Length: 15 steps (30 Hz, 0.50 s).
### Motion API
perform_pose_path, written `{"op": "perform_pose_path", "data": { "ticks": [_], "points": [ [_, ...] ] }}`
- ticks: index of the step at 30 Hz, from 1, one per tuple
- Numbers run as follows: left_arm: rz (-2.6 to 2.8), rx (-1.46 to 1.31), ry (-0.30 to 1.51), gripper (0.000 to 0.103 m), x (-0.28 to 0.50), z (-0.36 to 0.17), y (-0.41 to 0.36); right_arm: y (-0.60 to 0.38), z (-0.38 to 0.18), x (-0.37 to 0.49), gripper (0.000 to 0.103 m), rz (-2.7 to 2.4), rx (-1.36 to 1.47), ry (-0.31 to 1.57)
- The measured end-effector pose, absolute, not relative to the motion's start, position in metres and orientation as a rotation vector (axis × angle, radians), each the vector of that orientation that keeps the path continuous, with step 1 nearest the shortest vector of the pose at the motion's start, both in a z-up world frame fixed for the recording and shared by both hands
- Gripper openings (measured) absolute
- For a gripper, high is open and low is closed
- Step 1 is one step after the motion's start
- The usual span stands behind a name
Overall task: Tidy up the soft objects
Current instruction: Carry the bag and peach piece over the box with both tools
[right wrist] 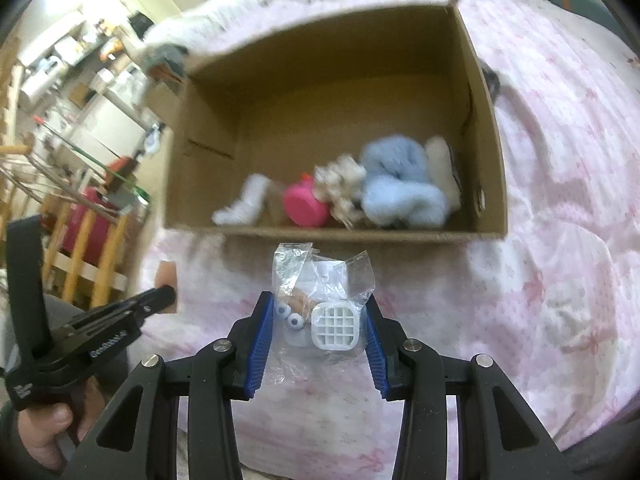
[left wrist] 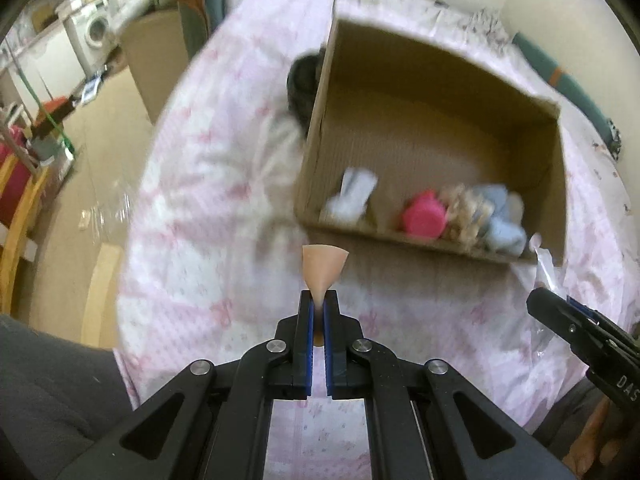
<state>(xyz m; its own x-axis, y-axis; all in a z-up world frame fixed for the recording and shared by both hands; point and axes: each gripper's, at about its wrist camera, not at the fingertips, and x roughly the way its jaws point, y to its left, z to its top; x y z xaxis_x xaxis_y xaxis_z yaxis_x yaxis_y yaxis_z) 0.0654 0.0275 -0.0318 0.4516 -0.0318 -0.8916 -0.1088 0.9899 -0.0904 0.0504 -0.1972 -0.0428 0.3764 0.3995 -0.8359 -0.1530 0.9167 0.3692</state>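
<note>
My left gripper [left wrist: 319, 300] is shut on a peach soft piece [left wrist: 323, 267], held just in front of the open cardboard box [left wrist: 400, 240]. My right gripper [right wrist: 320, 312] is shut on a clear plastic bag [right wrist: 320, 280] holding a white grid-faced toy [right wrist: 335, 331] with googly eyes, also just short of the box [right wrist: 340, 234]. Inside the box lie a white soft item [right wrist: 246, 204], a pink round toy [right wrist: 304, 204], a cream fluffy toy [right wrist: 340, 184] and a light blue plush [right wrist: 400, 188]. The left gripper shows at the left of the right wrist view [right wrist: 160, 294].
The box stands on a bed with a pink-patterned quilt [left wrist: 208, 216]. A dark furry thing [left wrist: 302, 84] lies behind the box's left wall. Beyond the bed's left edge are the floor, a wooden rail [right wrist: 80, 240] and a washing machine [left wrist: 92, 26].
</note>
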Motion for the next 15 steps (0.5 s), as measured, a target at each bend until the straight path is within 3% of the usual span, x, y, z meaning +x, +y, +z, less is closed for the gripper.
{"op": "perform_pose_path", "data": {
  "ticks": [15],
  "points": [
    [-0.011, -0.087, 0.907, 0.004, 0.115, 0.038, 0.019, -0.218, 0.029, 0.06, 0.044, 0.406, 0.363, 0.862]
  ]
}}
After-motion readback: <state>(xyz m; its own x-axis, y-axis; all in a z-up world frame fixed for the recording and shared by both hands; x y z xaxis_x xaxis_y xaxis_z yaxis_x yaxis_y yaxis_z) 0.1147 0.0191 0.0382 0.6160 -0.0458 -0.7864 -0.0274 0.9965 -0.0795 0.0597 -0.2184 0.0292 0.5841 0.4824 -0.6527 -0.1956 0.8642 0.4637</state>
